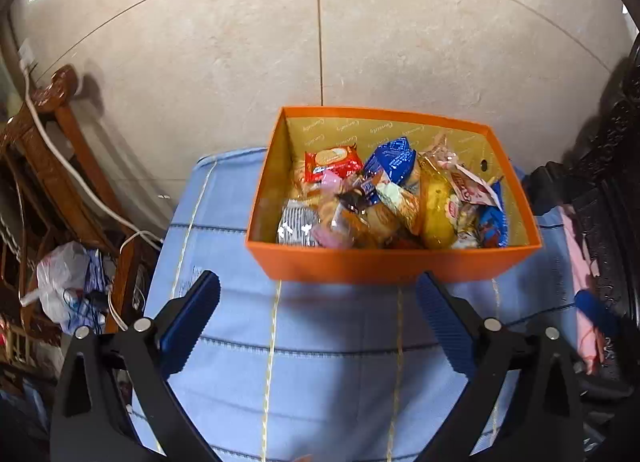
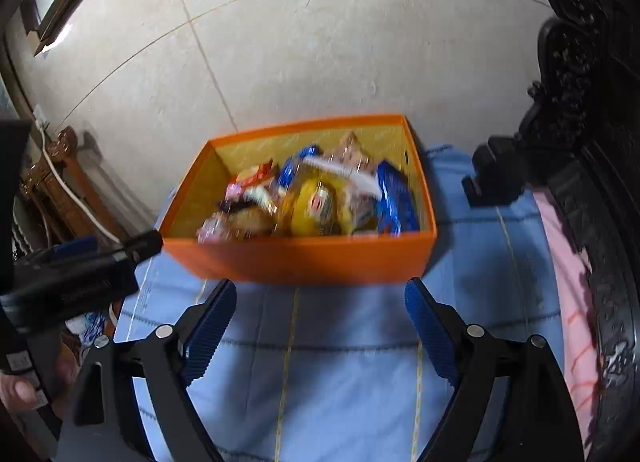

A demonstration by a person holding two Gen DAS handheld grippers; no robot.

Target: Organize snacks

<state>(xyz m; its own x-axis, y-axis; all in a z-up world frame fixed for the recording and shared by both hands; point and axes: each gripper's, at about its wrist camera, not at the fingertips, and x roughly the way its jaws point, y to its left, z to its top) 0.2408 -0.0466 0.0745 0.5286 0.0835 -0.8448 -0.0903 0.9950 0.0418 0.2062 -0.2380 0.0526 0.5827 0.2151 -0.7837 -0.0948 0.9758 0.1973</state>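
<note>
My left tongs (image 1: 318,294) and right tongs (image 2: 320,300) both gape empty, low in frame. The orange box (image 1: 384,264) sits centre on the blue worktop (image 1: 336,382); its piled snacks (image 1: 392,202) overlap, so I judge a grab may drag neighbours out.

Orange box (image 1: 384,264) sitting upright and open on blue cloth-covered surface (image 1: 328,346), near the wall. Wrapped snacks (image 1: 384,202) lying heaped inside: red packet (image 1: 334,162), blue packets, yellow packet (image 1: 436,206).

Home (carved wooden furniture (image 1: 52,166), tiled wall (image 1: 320,42))
</note>
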